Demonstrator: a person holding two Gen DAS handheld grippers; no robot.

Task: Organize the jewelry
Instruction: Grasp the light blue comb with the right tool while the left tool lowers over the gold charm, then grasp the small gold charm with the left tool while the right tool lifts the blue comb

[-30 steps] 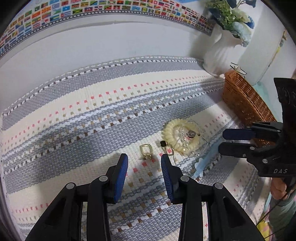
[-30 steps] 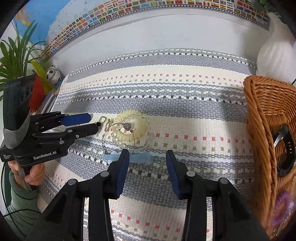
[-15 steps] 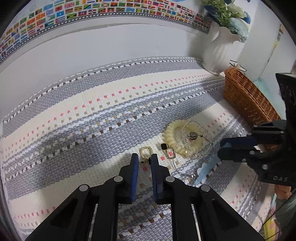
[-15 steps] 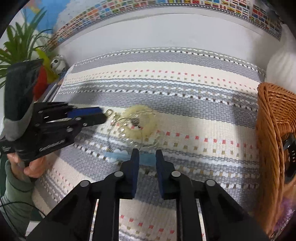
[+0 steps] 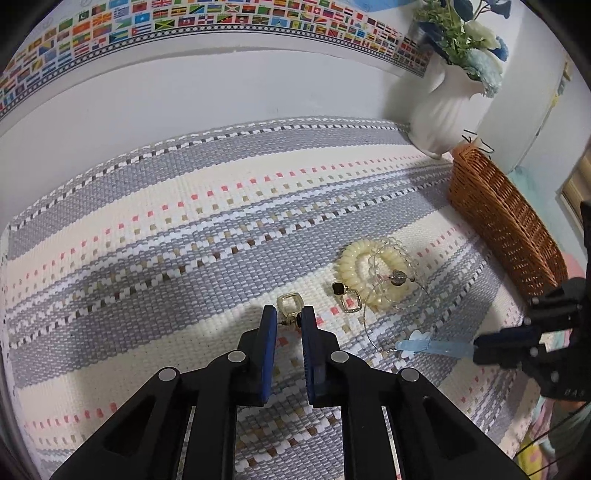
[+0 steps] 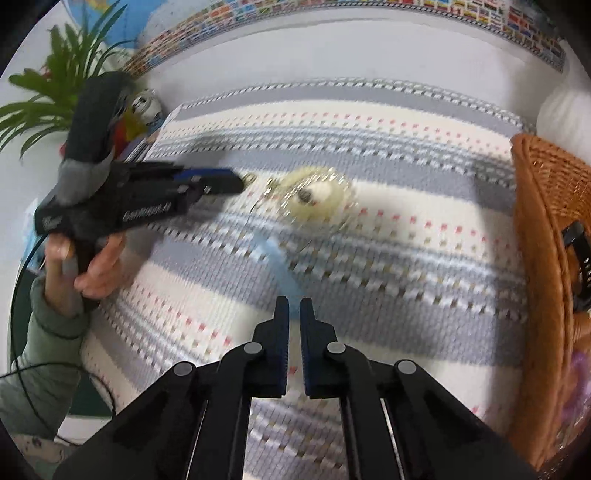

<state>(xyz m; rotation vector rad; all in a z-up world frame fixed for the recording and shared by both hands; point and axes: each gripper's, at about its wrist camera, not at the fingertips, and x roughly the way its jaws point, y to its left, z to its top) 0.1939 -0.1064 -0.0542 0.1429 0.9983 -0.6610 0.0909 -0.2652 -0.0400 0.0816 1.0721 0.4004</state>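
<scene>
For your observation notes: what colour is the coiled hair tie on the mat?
Pale cream-yellow hair tie, clearest in the left wrist view.

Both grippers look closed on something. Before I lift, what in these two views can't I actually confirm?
- Left gripper: left wrist view shows the pads around the gold earring stud; actual pad contact is too small to judge.
- Right gripper: right wrist view is motion-blurred; its fingertips hide the end of the blue hair clip.
- Wicker basket: contents cut off by the frame edge in the right wrist view and hidden behind its wall in the left.

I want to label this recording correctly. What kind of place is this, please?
Probably a home tabletop: a woven striped mat with a wicker basket, a white flower vase, and a world map's flag border on the wall.
</scene>
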